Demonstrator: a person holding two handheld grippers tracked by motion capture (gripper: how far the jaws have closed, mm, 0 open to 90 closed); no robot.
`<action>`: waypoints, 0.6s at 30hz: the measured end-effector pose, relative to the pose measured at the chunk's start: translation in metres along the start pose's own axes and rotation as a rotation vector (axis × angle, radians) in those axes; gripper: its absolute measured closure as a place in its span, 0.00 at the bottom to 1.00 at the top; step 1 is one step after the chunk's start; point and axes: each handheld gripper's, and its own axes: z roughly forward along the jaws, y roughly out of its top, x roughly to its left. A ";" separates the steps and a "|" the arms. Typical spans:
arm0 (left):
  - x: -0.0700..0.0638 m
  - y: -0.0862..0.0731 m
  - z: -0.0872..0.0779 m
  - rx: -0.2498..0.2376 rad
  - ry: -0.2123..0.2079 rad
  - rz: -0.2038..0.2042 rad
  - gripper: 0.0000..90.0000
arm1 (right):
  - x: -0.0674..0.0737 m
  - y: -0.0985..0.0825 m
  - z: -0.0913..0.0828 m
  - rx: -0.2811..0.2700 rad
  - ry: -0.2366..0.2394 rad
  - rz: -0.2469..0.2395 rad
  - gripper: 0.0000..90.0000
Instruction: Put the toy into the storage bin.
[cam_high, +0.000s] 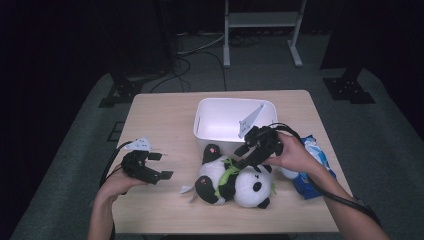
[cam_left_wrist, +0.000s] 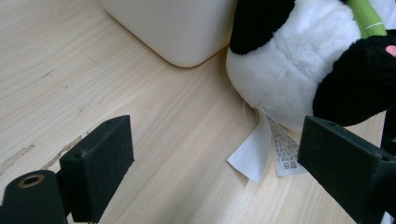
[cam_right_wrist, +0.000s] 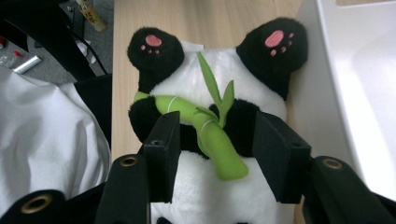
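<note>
A plush panda (cam_high: 232, 180) lies on its back on the wooden table (cam_high: 160, 115), just in front of a white bin (cam_high: 235, 120). It hugs a green bamboo stalk (cam_right_wrist: 223, 161), and its pink-soled feet point at the far side of the right gripper view. My right gripper (cam_high: 240, 157) hovers over its belly, jaws open on either side of the bamboo and the black arms (cam_right_wrist: 215, 126). My left gripper (cam_high: 161, 165) rests to the left of the panda, open and empty (cam_left_wrist: 215, 130). It faces the panda's rump (cam_left_wrist: 289, 60) and white label (cam_left_wrist: 266, 154).
A blue snack bag (cam_high: 312, 170) lies at the table's right edge, behind my right hand. The bin's corner (cam_left_wrist: 177, 28) stands close beside the panda. A white garment (cam_right_wrist: 46, 140) fills the left of the right gripper view.
</note>
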 end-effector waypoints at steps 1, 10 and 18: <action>0.000 0.000 0.000 0.002 -0.002 0.000 0.10 | 0.000 -0.001 0.003 0.011 0.003 0.004 0.55; 0.001 -0.001 -0.001 -0.003 0.000 -0.006 0.10 | -0.002 -0.003 0.022 0.045 -0.013 -0.009 0.50; 0.003 -0.003 -0.002 -0.004 0.000 -0.011 0.10 | -0.001 -0.003 0.039 0.066 -0.021 -0.024 0.47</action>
